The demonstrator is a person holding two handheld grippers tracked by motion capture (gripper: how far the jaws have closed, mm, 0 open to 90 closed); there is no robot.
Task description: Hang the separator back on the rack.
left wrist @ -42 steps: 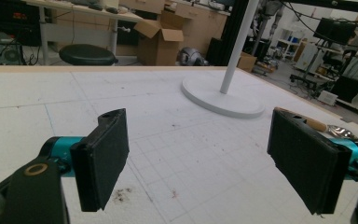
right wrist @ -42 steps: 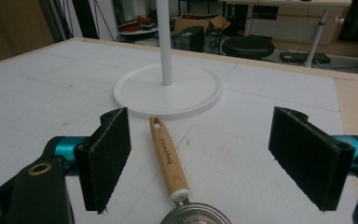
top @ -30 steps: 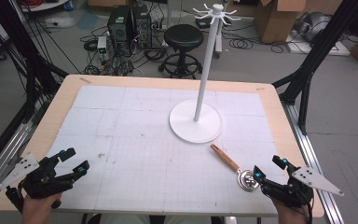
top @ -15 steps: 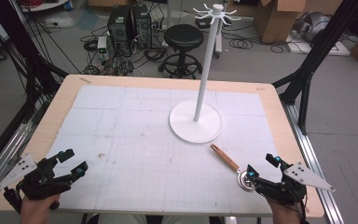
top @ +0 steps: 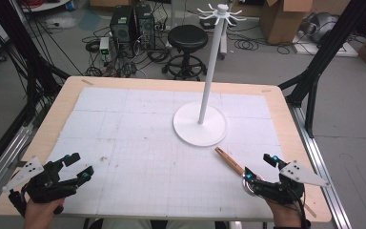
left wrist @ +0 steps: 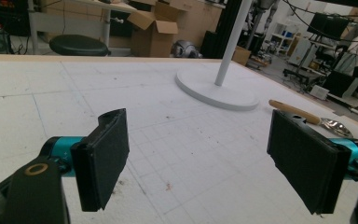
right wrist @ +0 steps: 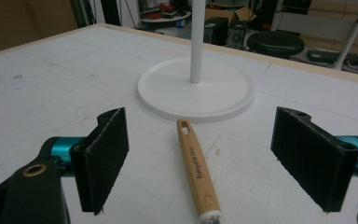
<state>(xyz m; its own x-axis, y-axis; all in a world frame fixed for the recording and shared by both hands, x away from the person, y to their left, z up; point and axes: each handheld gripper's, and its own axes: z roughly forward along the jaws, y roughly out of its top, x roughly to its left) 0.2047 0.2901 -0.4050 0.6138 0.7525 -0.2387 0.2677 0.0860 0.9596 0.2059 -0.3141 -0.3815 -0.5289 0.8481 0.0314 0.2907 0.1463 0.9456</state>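
Handle (right wrist: 197, 171) between spread right gripper (right wrist: 214, 163) fingers (right wrist: 103, 154), seemingly untouched.

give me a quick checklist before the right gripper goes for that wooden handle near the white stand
1. Right gripper open: ok, jaws wide apart.
2. Wooden handle lined up between the jaws: ok.
3. Handle free of the white stand: ok, its holed end lies just short of the base.
4. Left gripper out of the way: ok, open at the table's other near corner.
5. Metal end of the tool free: cannot tell, partly hidden by the gripper.
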